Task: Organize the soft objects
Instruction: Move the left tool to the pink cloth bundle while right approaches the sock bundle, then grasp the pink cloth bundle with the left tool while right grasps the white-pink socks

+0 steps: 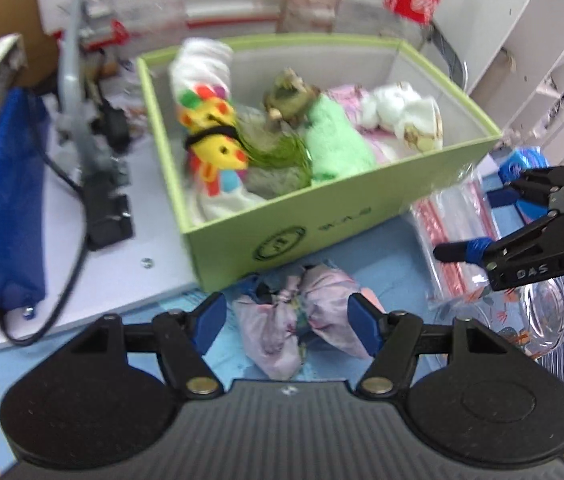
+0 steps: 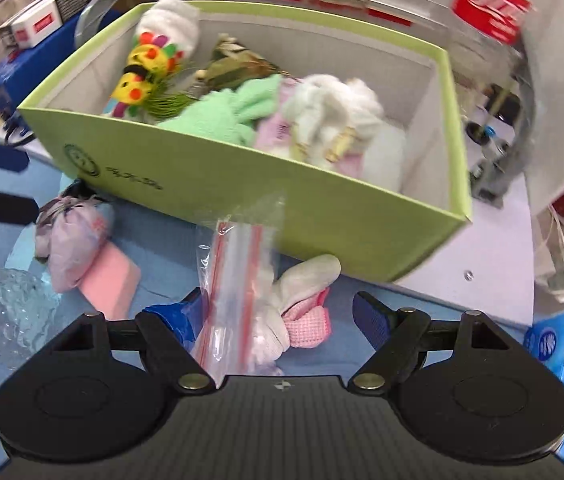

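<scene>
Left gripper (image 1: 286, 322) stands wide, and we note its blue padded fingers (image 1: 210, 320) flank a knotted pale lilac cloth bundle (image 1: 298, 320) without touching it. We see this bundle lying crumpled on the blue mat (image 1: 398, 292), just in front of the green box (image 1: 322, 220). That cardboard box has smooth matte walls and holds a yellow plush toy (image 1: 214, 136), a fuzzy mint towel (image 1: 334, 140) and a white fluffy cloth (image 1: 402, 114); motion blur softens their edges. We also see the right gripper (image 1: 478, 216) at the frame's edge, partly cut off, above crinkled clear bags (image 1: 458, 216).

From the right wrist view, we find the right gripper (image 2: 278, 318) likewise spread wide. A glossy zip bag (image 2: 234, 280) with red seal strips drapes over its left finger (image 2: 180, 318), hiding part of a cream and pink knitted sock (image 2: 306, 300) lying between the fingers on the mat. The lilac bundle (image 2: 70, 240) rests against a pink sponge block (image 2: 110, 280). We cannot read the box's printed mark.
</scene>
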Demonstrator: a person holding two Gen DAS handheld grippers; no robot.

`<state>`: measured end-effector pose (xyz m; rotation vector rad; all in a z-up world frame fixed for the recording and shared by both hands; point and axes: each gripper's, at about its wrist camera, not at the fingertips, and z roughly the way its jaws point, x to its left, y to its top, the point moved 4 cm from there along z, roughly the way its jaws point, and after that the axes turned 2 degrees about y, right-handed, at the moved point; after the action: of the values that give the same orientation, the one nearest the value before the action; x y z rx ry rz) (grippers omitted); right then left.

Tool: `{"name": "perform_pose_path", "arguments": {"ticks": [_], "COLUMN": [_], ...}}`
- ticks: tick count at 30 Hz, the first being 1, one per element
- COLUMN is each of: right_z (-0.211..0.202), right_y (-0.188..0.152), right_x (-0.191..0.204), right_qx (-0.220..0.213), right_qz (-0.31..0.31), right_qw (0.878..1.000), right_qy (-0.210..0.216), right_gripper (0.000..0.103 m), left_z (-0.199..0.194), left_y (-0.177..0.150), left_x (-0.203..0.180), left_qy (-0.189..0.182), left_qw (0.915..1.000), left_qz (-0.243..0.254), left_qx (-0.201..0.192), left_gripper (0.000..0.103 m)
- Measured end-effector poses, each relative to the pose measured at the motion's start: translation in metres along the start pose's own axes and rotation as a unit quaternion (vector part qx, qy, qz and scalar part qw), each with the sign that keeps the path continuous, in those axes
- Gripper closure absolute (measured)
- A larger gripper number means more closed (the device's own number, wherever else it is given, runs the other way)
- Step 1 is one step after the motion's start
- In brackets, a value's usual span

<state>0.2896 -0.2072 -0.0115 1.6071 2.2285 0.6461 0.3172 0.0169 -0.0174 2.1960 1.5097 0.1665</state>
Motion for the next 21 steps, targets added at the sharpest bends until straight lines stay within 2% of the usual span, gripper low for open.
{"name": "perform_pose_path", "arguments": {"ticks": [5,9,12,14,17,21], "right_z": [-0.007,-0.014,-0.026,-0.034,-0.046,-0.049], "right_y": [-0.013,-0.019,-0.024,-0.028,-0.037,-0.046], "right_x": [-0.013,-0.016,-0.018,-0.021,-0.027,-0.033], "right_qx": [-0.032,-0.058,-0.079,-0.094,-0.115,-0.127], "right_qz": [0.026,0.038,0.046,0.052,0.068,0.100], "right_qw": [0.999,0.997,0.995,0.994,0.990,0.985], "right_qy": [0.019,0.033,0.038,0.038,0.035,0.051], "right_gripper": [0.037,0.037,0.037,0.037,0.037,0.037], "left_z": [0.020,0.029,0.027,0.024,0.016,-0.001], "left_y": [0.012,0.014,0.010,0.005,-0.007,-0.029], "left_x": [-0.009,-0.013,-0.009,0.001,0.026,0.057], "left_qy": [-0.012,-0.001,0.006,0.019,0.063,0.103], "left_qw": [0.9997,0.9993,0.9995,0.9993,0.9968,0.9915], "left_qz": [0.003,0.008,0.000,-0.015,-0.043,-0.078], "left_qx": [0.023,0.036,0.031,0.028,0.023,0.012], "left_gripper": [0.035,0.034,0.033,0.033,0.033,0.033]}}
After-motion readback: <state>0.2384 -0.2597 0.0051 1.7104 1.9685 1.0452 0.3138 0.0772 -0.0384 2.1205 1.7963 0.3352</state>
